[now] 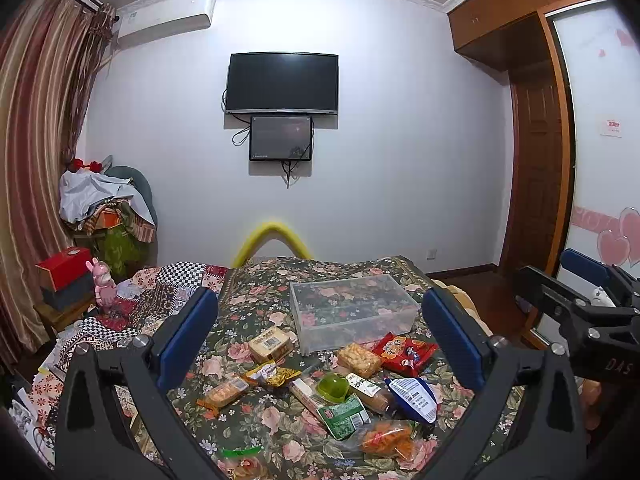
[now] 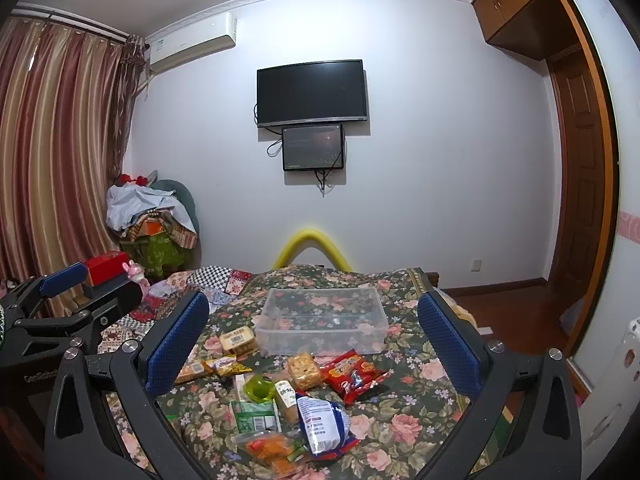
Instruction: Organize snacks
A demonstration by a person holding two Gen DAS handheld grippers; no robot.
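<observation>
— How do my jaws stand?

— Both the left gripper (image 1: 318, 344) and the right gripper (image 2: 314, 344) gape fully, gripping nothing, above the snacks (image 2: 288, 396) strewn on the floral bed (image 2: 400, 420).

— What differs between views?

— My left view catches the right gripper at its right edge; my right view shows the left one at its left edge.

— And the clear bin (image 2: 322, 320)?

— Empty, just beyond the snacks, long axis running left to right in the right view, skewed in the left.
</observation>
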